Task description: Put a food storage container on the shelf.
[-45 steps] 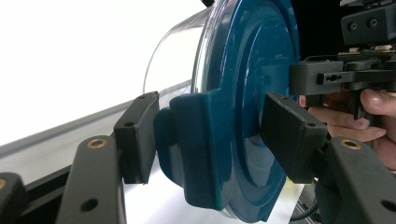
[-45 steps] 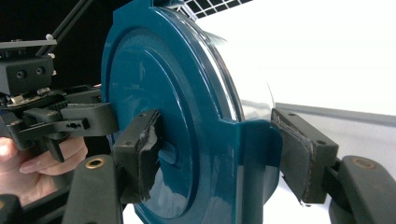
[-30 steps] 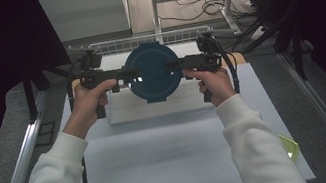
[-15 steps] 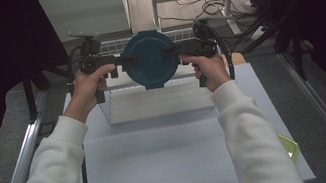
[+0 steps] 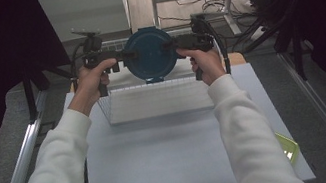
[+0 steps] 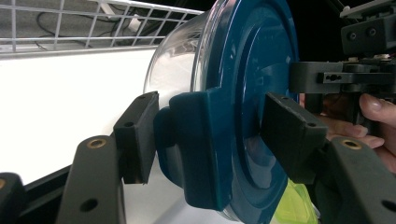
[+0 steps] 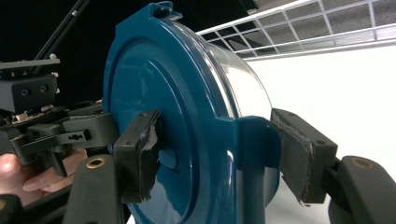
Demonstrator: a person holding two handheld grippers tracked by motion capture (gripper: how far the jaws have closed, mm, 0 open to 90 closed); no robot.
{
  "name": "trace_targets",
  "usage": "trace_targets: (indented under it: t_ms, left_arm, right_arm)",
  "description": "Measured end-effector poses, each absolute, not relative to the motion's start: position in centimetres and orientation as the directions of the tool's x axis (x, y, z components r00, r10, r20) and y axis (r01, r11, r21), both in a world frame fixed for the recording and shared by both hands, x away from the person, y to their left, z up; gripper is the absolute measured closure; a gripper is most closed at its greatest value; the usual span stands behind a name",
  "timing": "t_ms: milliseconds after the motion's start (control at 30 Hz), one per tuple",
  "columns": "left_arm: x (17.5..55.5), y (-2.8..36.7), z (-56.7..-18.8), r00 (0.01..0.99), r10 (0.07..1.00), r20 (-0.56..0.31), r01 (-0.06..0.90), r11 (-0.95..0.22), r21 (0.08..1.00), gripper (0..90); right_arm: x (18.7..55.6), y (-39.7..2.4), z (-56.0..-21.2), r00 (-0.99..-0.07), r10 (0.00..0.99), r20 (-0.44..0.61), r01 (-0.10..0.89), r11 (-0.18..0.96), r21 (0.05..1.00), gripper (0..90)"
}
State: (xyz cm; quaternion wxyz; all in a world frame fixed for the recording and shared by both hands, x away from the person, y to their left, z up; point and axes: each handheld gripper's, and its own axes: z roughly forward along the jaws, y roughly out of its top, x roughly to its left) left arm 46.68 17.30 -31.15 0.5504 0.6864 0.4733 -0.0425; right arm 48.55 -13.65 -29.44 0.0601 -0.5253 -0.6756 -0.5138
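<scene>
**Both claws clamped on the lidded bowl, held over the rack**

High view first. The round clear bowl with the dark teal plastic lid (image 5: 150, 54) is tipped so the lid faces the camera, which means the bowl body is hidden behind it. It hangs in the air above the far edge of the white wire rack (image 5: 157, 97), and I can't tell whether its bottom edge touches the wire. The left gripper (image 5: 120, 56) and right gripper (image 5: 174, 46) come at it from opposite sides, level with each other, but their jaw tips are too small and dark to read from here. The surface is a pale white table (image 5: 162, 157) with grey floor on both sides, metal rails, dark curtains, and cables lying on the floor at the back. A lime green plastic tray (image 5: 287, 146) sits at the table's near right edge, partly cut off by a white sleeve.

Left gripper view: the jaws are about half spread, pressing on a teal latch tab of the lid (image 6: 205, 144), one pad on the bowl side, one on the lid face. The bowl's lower edge is cut off.

Right gripper view: same deal, jaws partly apart and gripping the opposite latch tab (image 7: 250, 154). The left pad's facing looks torn. Bright white table behind is blown out.
</scene>
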Motion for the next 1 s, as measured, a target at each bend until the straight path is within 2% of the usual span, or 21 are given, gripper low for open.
trace_targets:
  t_ms: [700, 1000]
  left_arm:
    - [49.5, 17.5, -33.3, 0.431, 0.556, -0.711, 0.777, 0.172, 0.606, 35.0]
    - [50.0, 17.4, -33.8, 0.416, 0.553, -0.722, 0.783, 0.186, 0.593, 32.0]
  right_arm:
    - [51.4, -13.9, -31.6, -0.321, 0.618, 0.717, 0.824, -0.191, 0.534, 36.3]
    - [51.7, -13.7, -32.0, -0.297, 0.625, 0.722, 0.826, -0.211, 0.522, 35.6]
